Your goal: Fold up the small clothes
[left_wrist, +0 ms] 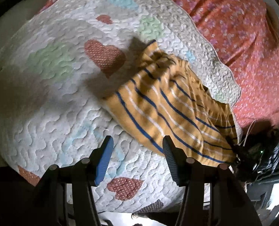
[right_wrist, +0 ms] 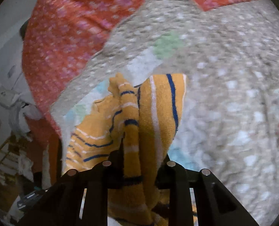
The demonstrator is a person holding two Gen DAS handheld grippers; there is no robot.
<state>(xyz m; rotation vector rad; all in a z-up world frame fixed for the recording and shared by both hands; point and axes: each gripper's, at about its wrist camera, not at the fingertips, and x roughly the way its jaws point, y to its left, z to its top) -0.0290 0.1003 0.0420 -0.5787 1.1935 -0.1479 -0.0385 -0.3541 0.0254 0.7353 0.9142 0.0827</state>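
A small orange garment (left_wrist: 169, 103) with navy and white stripes hangs stretched over the white quilt (left_wrist: 45, 103). Its far corner is lifted off the quilt. My left gripper (left_wrist: 137, 162) is open and empty, just in front of the garment's near edge, a little above the quilt. My right gripper (left_wrist: 241, 150) is shut on the garment's right end and shows dark at the right in the left wrist view. In the right wrist view the garment (right_wrist: 150, 116) is bunched between the shut fingers of my right gripper (right_wrist: 139, 162) and drapes forward. The fingertips are hidden by cloth.
The quilt has red, green and blue heart patches and a scalloped edge (left_wrist: 224, 64). It lies on a red floral bedspread (left_wrist: 243, 28). Beside the bed on the left of the right wrist view are white clutter and a floor (right_wrist: 16, 131).
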